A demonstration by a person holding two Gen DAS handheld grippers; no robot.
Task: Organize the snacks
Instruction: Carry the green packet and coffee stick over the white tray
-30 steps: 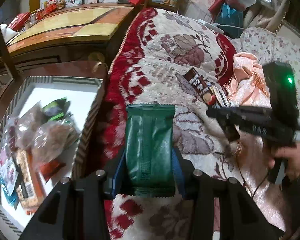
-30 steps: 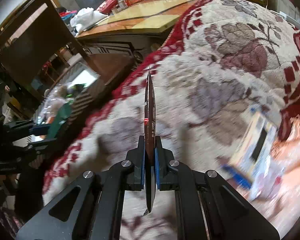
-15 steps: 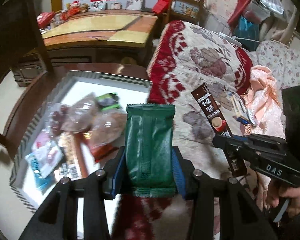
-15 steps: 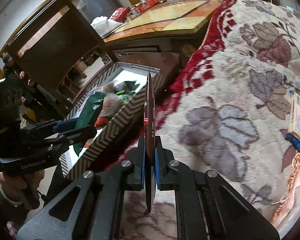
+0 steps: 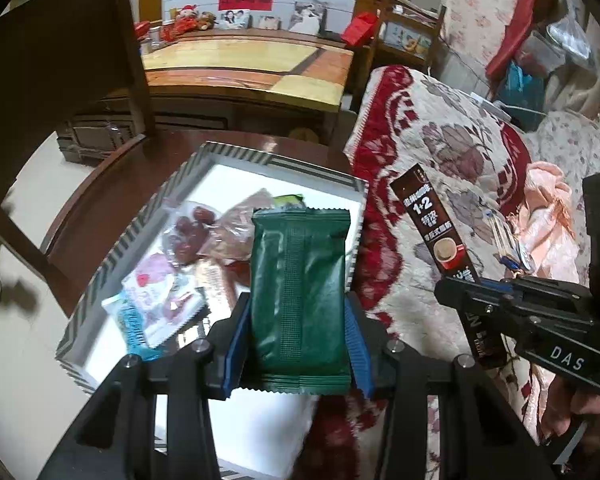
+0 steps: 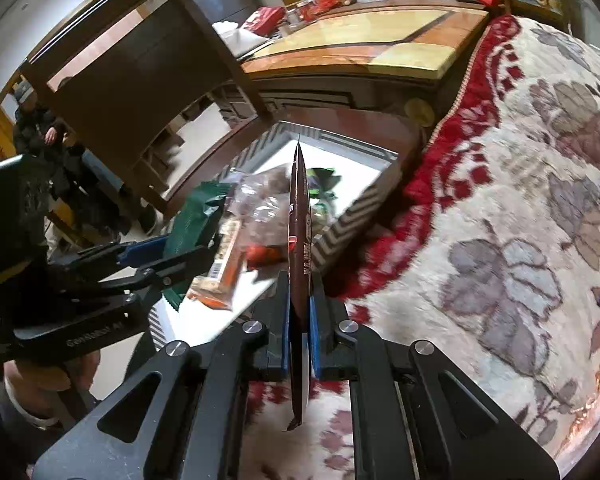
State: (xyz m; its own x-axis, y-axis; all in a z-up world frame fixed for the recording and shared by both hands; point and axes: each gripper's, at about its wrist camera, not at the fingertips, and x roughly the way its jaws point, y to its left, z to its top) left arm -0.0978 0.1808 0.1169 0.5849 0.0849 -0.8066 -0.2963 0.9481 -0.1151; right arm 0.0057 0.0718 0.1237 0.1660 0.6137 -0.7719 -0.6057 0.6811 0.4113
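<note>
Striped tray [image 5: 172, 190] w/ snacks on dark wood table [image 5: 100, 184], floral blanket [image 5: 440, 152] beside.

A red and cream floral blanket [image 5: 452, 148] covers the seat on the right, with a pink cloth [image 5: 548, 200] bunched against it. Behind stands a glossy wooden table [image 5: 244, 64], framed photos [image 5: 236, 19] along its far edge. A dark wooden chair [image 6: 132, 80] stands at left.
</note>
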